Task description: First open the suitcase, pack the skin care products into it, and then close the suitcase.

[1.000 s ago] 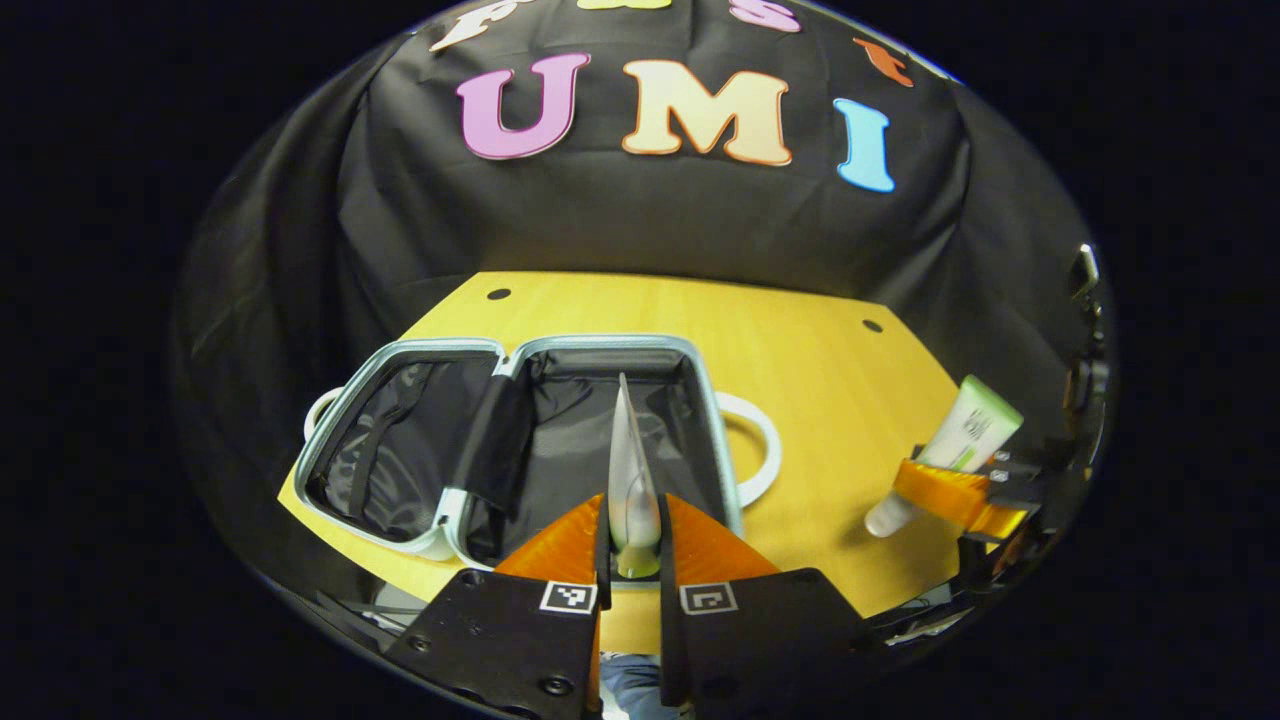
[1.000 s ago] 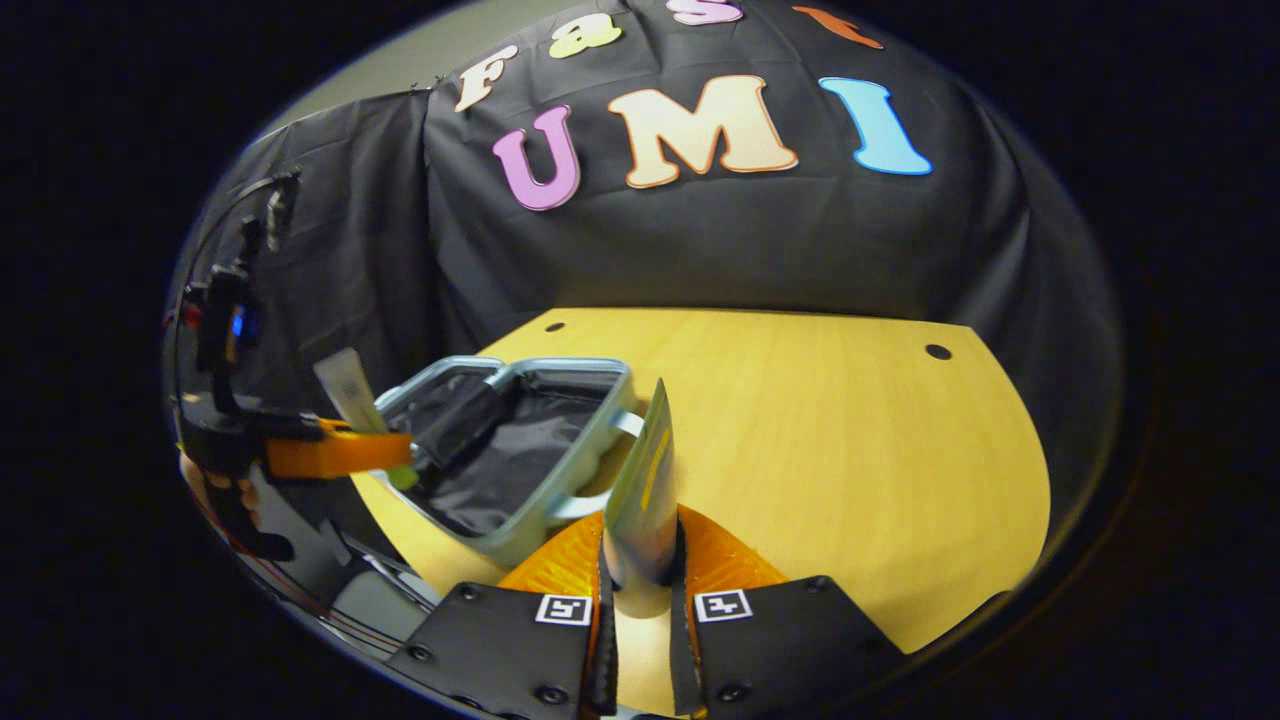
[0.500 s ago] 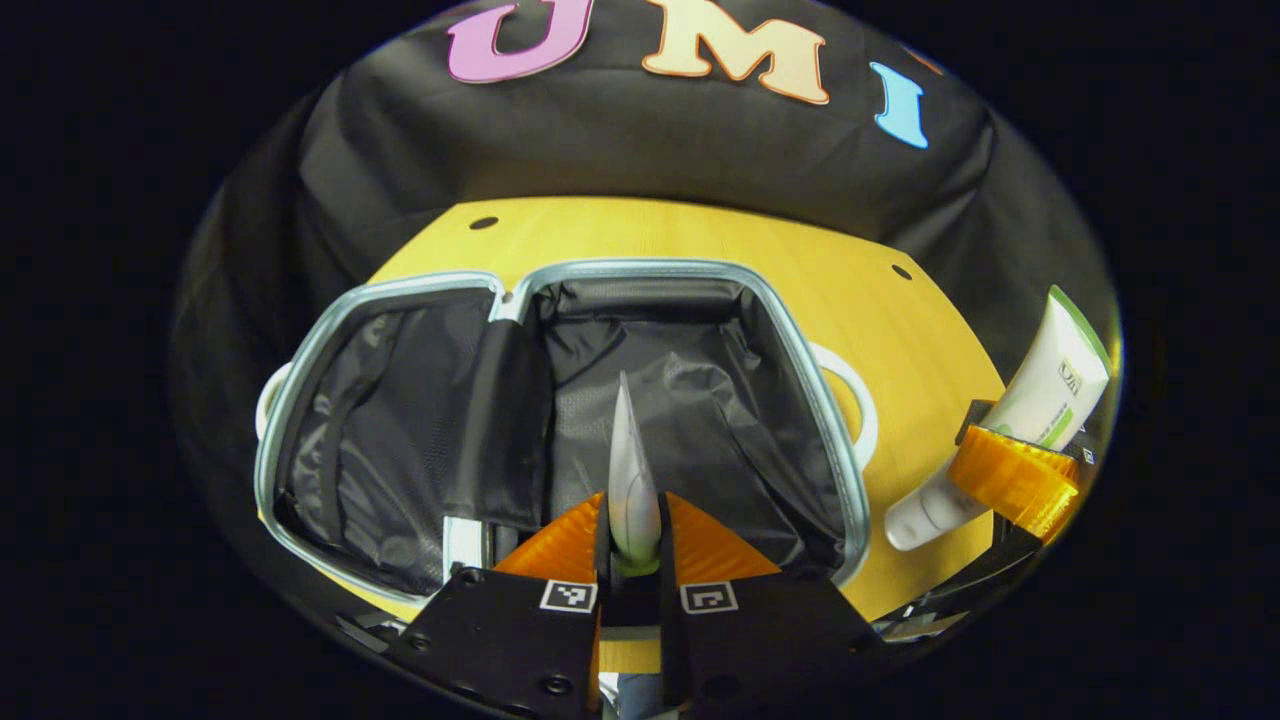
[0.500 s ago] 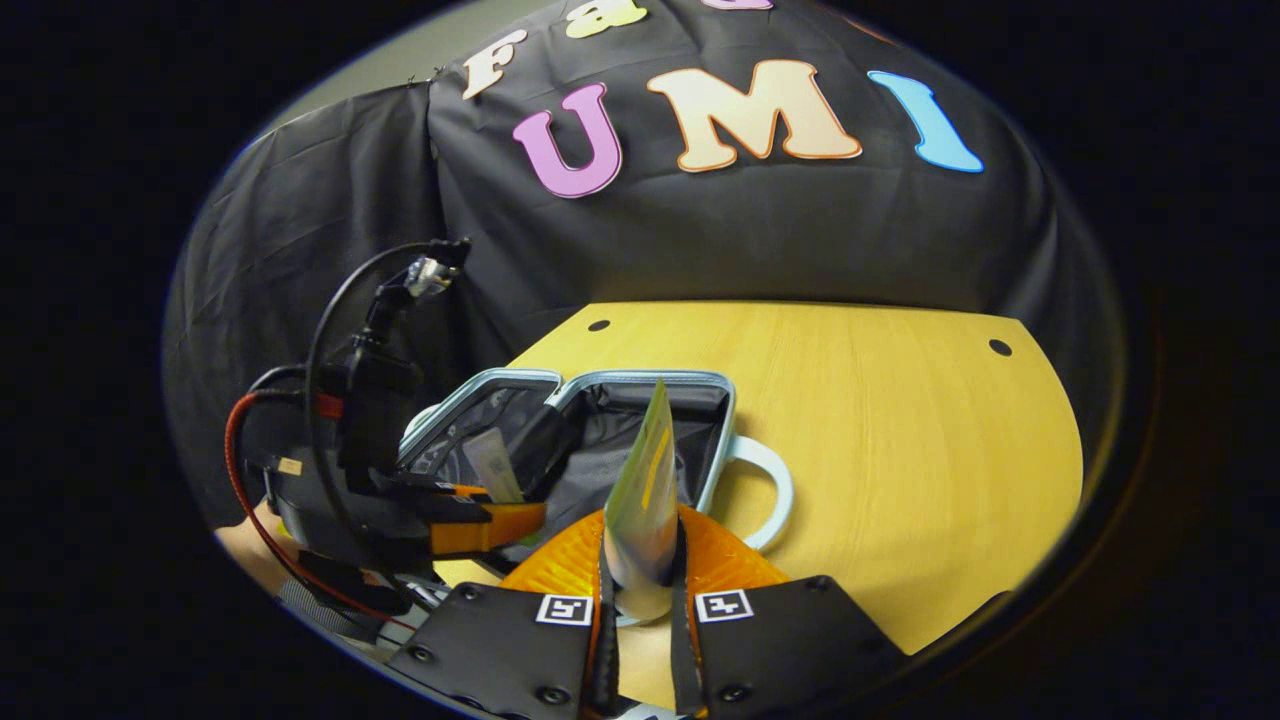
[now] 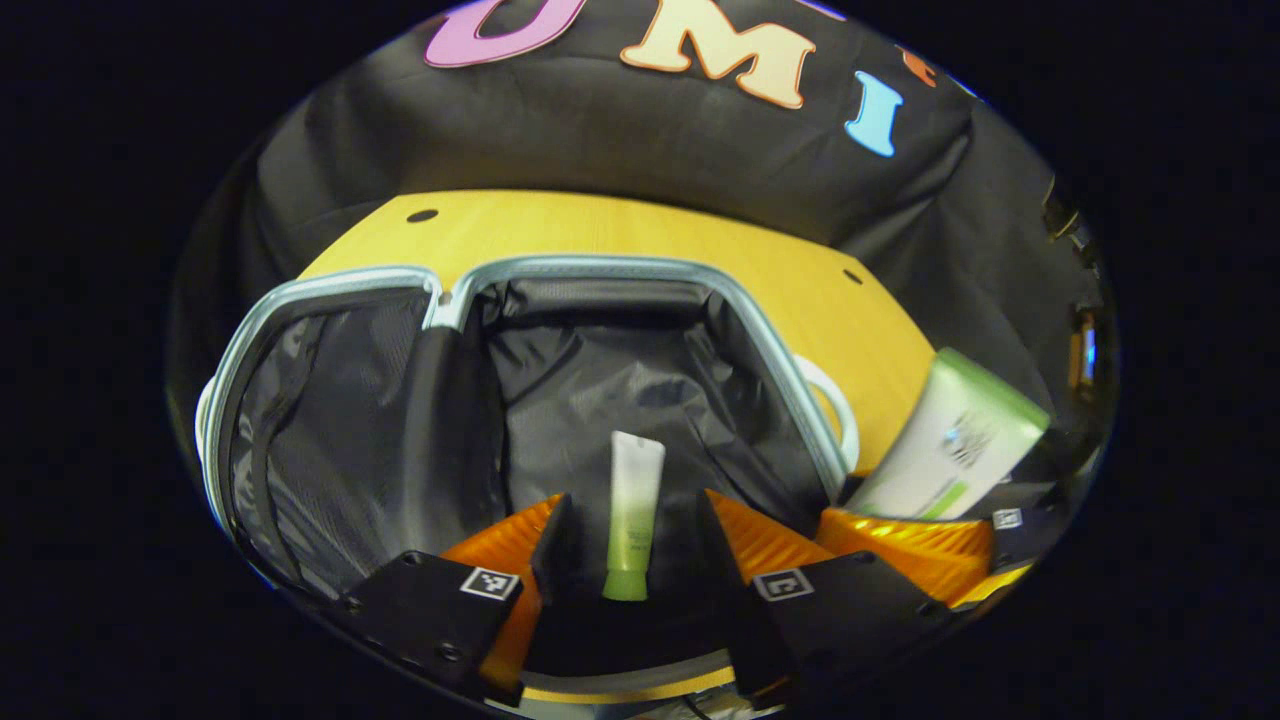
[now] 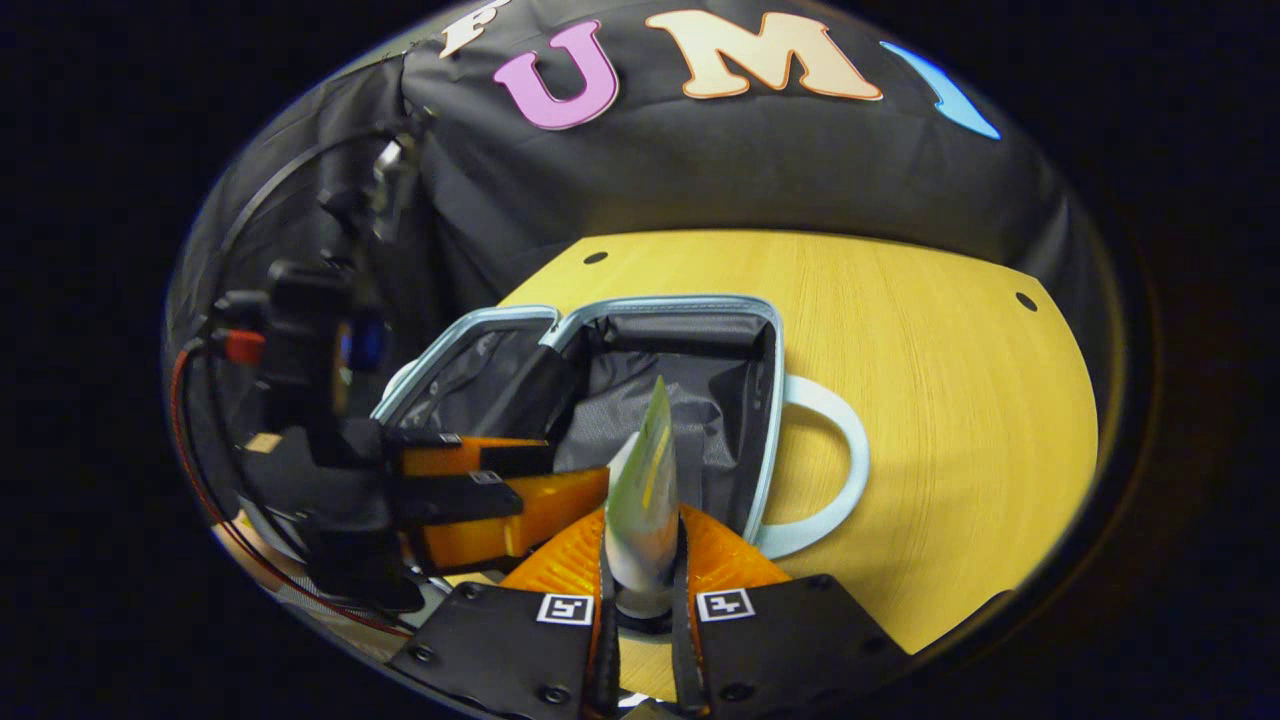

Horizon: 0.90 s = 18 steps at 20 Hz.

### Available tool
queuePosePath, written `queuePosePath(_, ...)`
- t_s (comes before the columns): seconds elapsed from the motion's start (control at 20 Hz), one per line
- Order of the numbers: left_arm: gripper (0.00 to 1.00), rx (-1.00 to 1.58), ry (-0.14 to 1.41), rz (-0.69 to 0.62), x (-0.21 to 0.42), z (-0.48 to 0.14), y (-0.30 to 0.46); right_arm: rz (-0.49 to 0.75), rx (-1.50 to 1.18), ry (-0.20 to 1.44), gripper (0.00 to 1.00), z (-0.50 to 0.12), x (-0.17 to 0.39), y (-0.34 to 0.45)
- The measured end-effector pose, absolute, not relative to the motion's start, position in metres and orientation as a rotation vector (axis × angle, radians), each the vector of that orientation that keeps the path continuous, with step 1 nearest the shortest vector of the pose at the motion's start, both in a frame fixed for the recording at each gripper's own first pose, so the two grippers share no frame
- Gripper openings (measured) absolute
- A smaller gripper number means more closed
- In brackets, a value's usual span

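The open light-blue suitcase (image 5: 600, 268) lies flat on the yellow table, black lining showing in both halves. A small clear tube with a green cap (image 5: 634, 500) lies on the lining of the right half, free between the spread fingers of my left gripper (image 5: 630, 525), which is open low inside the case. My right gripper (image 6: 643, 515) is shut on a white-and-green tube (image 6: 645, 480), held upright over the suitcase (image 6: 765, 420) near its front rim. That tube (image 5: 950, 440) also shows at the right of the left gripper view. The left gripper (image 6: 575, 468) shows left of it.
The suitcase's white handle (image 6: 830, 470) sticks out on its right side over the table (image 6: 950, 400). A black divider flap (image 5: 440, 420) hangs across the hinge between the two halves. Bare tabletop lies to the right and behind the case.
My left gripper went down into the suitcase and opened, and its tube now lies on the lining. My right gripper moved left, closer over the case, with its tube.
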<state>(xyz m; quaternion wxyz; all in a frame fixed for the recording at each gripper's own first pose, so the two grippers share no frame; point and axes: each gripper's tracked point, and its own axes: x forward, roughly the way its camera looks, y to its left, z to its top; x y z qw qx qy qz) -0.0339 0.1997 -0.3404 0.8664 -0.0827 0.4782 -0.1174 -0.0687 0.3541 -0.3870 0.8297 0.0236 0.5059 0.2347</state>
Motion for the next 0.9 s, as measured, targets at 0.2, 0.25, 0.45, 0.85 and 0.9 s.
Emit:
queuePosePath(0.2,0.74,-0.2,0.893,-0.221,-0.012,-0.306,0.23,0.464,0.044,1.148,0.23,-0.411,-0.072,0.359)
queuePosePath(0.25,0.74,-0.21,0.876,-0.202,-0.008,-0.301,0.242,0.455,0.035,1.154,0.23,-0.419,-0.07,0.361)
queuePosePath(0.45,0.8,-0.223,0.816,-0.075,0.002,-0.281,0.309,0.435,0.044,1.124,0.29,-0.411,-0.064,0.362)
queuePosePath(0.85,0.95,-0.166,0.759,0.209,0.004,-0.272,0.46,0.448,0.155,0.943,0.98,-0.367,-0.018,0.38)
queuePosePath(0.9,0.95,-0.16,0.759,0.239,0.001,-0.275,0.477,0.443,0.155,0.919,0.98,-0.359,-0.016,0.377)
